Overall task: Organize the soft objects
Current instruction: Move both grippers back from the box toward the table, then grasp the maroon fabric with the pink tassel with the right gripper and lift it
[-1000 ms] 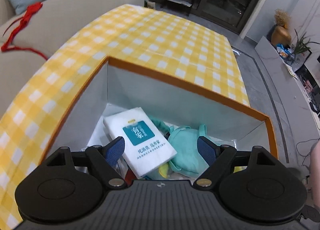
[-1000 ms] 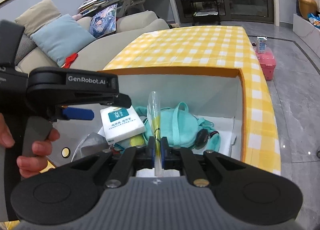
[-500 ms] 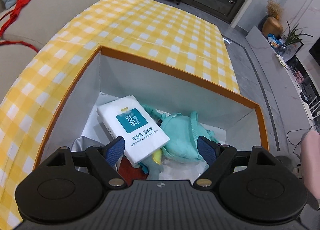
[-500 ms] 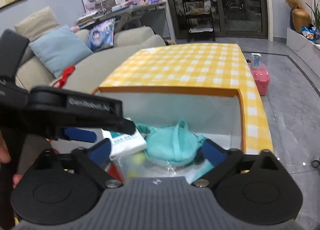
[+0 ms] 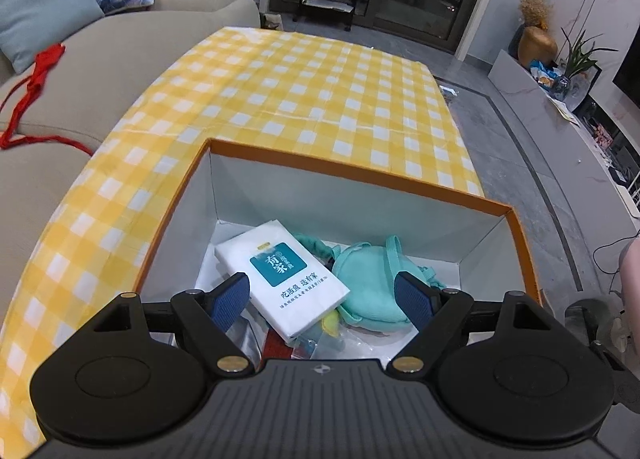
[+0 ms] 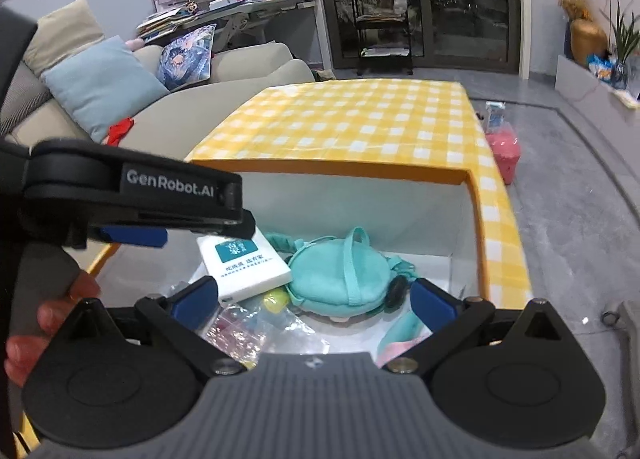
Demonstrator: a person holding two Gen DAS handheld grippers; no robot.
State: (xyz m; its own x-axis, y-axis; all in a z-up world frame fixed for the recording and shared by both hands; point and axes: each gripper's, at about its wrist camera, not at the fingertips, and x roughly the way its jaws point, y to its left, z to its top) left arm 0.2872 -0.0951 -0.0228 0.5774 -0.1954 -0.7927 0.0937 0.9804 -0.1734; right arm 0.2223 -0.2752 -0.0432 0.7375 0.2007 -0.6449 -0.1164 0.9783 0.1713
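An orange-rimmed white box [image 5: 362, 176] stands at the near end of the yellow checked table [image 5: 312, 95]. Inside it lie a white tissue pack with a teal label [image 5: 280, 279], a teal plush bag [image 5: 370, 285] and a clear plastic bag of small colourful items [image 6: 246, 329]. My left gripper [image 5: 324, 297] hangs open over the box, with nothing between its blue pads. My right gripper [image 6: 315, 304] also stands wide open above the box, and the plastic bag lies loose below it. In the right wrist view the left gripper's finger [image 6: 132, 235] reaches in from the left, held by a hand [image 6: 48, 311].
A beige sofa [image 5: 120, 51] with a light blue cushion [image 6: 102, 85] and a red ribbon [image 5: 38, 75] runs along the table's left side. A pink container [image 6: 503, 151] sits on the grey floor to the right. A console with a gold vase [image 5: 538, 45] stands far right.
The right gripper was shut on the clear plastic bag and has opened; the bag now lies in the box. The right gripper drew back and up slightly. The left gripper rolled a little.
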